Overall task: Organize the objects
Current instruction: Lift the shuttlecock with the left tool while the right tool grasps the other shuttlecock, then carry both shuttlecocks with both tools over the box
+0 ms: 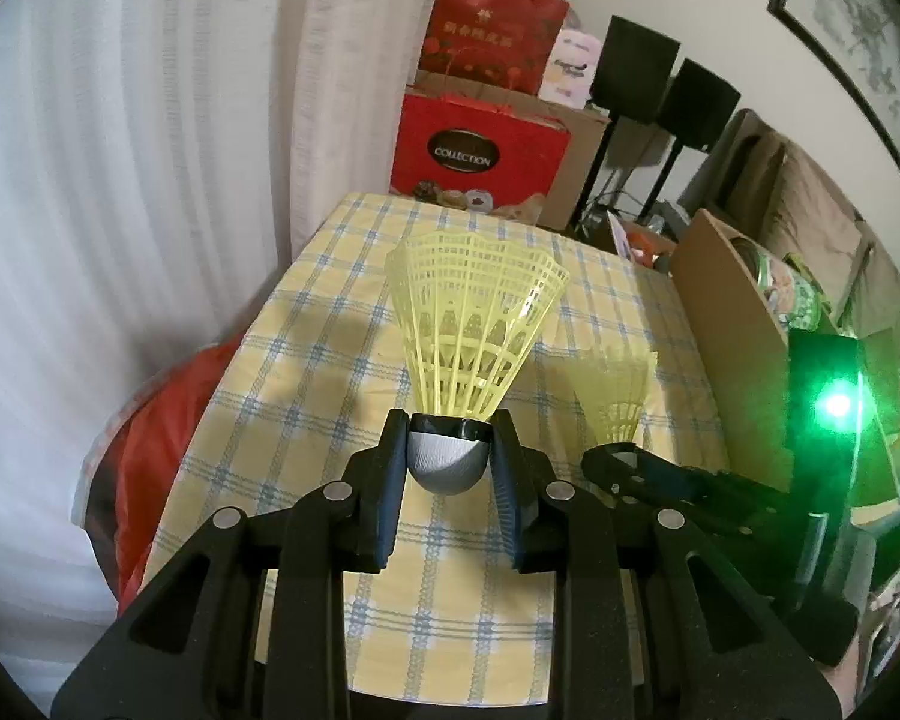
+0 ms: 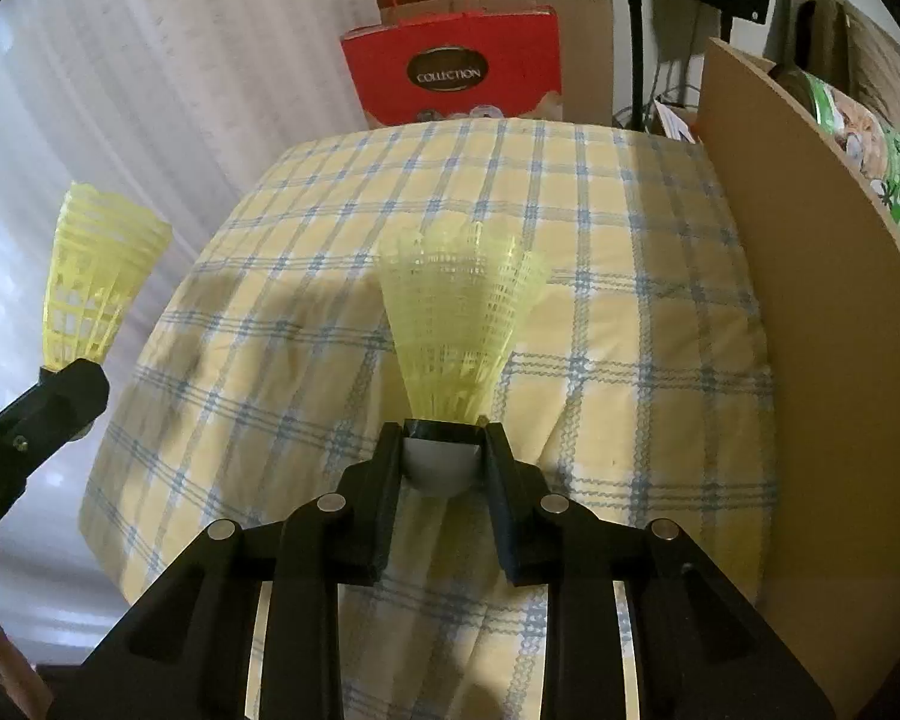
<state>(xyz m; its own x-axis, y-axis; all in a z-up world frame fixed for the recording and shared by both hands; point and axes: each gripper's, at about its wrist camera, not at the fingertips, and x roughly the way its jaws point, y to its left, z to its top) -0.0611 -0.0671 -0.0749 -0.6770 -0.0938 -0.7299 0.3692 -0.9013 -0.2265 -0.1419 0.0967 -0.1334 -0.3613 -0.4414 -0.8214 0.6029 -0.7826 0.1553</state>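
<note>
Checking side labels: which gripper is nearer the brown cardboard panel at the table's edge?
Right. The right gripper works close beside the cardboard panel; the left gripper sits farther out, with the right one between it and the panel.

The shuttlecock has a yellow plastic mesh skirt and a smooth matt cap. The cloth is woven, checked, matt. At 3 o'clock stands a matt cardboard box.
</note>
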